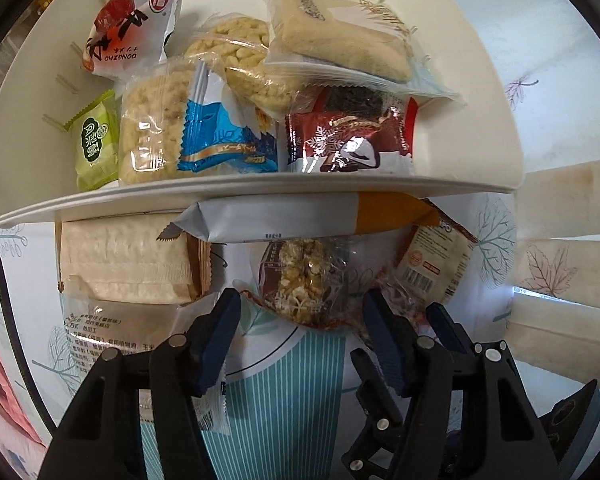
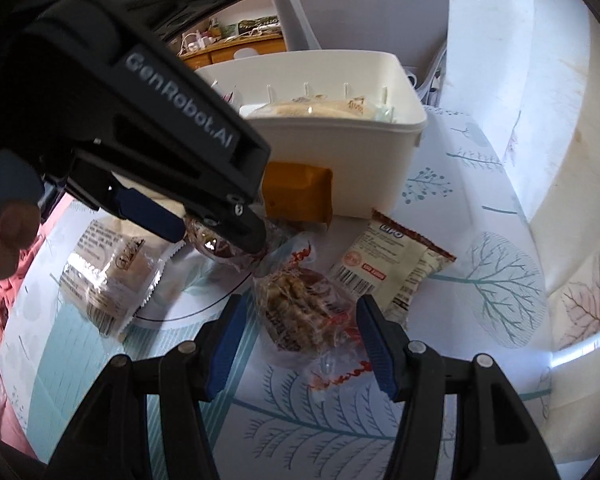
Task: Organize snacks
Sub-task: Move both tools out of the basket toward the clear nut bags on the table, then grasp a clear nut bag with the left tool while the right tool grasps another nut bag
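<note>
The round nut cake [image 1: 300, 280] lies on the worktop [image 2: 480, 280] just in front of the white tub [image 1: 260, 196]. The left claw [image 1: 300, 336] points straight down over it, its blue pads [image 1: 220, 336] standing either side of the wrapper. A sliver of cloth shows between pad and packet, so the claw is released, not gripping.

Just beside it lies a second nut cake with red lettering [image 2: 300, 312] on its clear wrapper. The right claw [image 2: 300, 340] comes in at a slant and straddles this one. Its pads sit close to the crinkled film but are not squeezing it, so that claw is loose too. The two claws are very near each other, almost side by side.

Leaning against the tub's front wall is a white and orange packet [image 1: 300, 216]. To the right lies a cream packet with a barcode [image 2: 392, 264]. To the left sits a stack of cracker packs [image 1: 128, 256].

The tub is already piled with snacks:
- a green packet [image 1: 96, 140]
- a blue one [image 1: 228, 140]
- a red one with a snowflake [image 1: 348, 140]
- puffed rice cakes [image 1: 240, 56]

A hand [image 2: 4, 240] holds the left claw's grip at the edge of the right camera's view, and a grey chair [image 2: 360, 8] stands behind the tub.
</note>
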A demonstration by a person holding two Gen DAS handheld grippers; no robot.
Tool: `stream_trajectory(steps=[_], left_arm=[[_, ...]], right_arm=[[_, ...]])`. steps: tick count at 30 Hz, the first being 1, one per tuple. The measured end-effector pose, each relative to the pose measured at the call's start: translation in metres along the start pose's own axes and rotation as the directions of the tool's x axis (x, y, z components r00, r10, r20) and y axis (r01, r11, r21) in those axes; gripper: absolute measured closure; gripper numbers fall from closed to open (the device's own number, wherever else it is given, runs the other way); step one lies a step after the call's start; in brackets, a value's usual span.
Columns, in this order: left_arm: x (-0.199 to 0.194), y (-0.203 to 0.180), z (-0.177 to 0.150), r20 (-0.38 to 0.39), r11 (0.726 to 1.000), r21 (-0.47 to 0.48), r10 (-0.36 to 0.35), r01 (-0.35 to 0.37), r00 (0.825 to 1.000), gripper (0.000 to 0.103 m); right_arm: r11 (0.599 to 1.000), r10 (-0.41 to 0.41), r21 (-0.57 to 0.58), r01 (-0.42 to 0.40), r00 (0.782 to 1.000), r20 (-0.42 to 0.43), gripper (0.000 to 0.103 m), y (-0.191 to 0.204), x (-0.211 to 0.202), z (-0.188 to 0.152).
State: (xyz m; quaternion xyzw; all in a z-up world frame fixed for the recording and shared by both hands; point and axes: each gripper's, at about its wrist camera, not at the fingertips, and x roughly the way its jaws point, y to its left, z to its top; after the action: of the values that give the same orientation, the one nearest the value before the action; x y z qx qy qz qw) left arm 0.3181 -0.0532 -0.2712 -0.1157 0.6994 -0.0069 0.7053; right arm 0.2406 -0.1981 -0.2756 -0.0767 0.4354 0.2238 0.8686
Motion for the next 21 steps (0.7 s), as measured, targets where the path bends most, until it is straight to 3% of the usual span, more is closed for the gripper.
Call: stream_trajectory(steps=[4,11,14,19,21], left_arm=[[0.005,0.000,0.006,-0.011,1.000,-0.011,0.012,-0.013,1.000,0.051],[0.015,0.000,0.012,-0.024,0.999,-0.033,-0.014,0.013,1.000,0.051],[0.017,0.002,0.014,-0.024,0.998,-0.046,-0.046,0.045,0.999,0.057],[0.019,-0.003,0.012,-0.016,0.998,-0.046,-0.039,0.038,0.999,0.059],[0.013,-0.004,0.009,0.003,0.997,-0.056,-0.045,0.045,0.999,0.069]], right_arm=[[1.000,-0.001,-0.012,0.000,1.000,-0.008,0.046,0.002,0.005,0.000],[1.000,-0.011,-0.029,0.011,1.000,-0.018,0.051,-0.001,0.015,0.006],[0.998,-0.019,-0.058,0.018,0.999,-0.025,0.053,0.003,0.015,0.006],[0.998,-0.005,-0.066,0.002,0.999,-0.049,0.054,0.006,0.010,0.003],[0.998,-0.003,-0.067,-0.001,0.998,-0.060,0.054,0.006,0.009,0.002]])
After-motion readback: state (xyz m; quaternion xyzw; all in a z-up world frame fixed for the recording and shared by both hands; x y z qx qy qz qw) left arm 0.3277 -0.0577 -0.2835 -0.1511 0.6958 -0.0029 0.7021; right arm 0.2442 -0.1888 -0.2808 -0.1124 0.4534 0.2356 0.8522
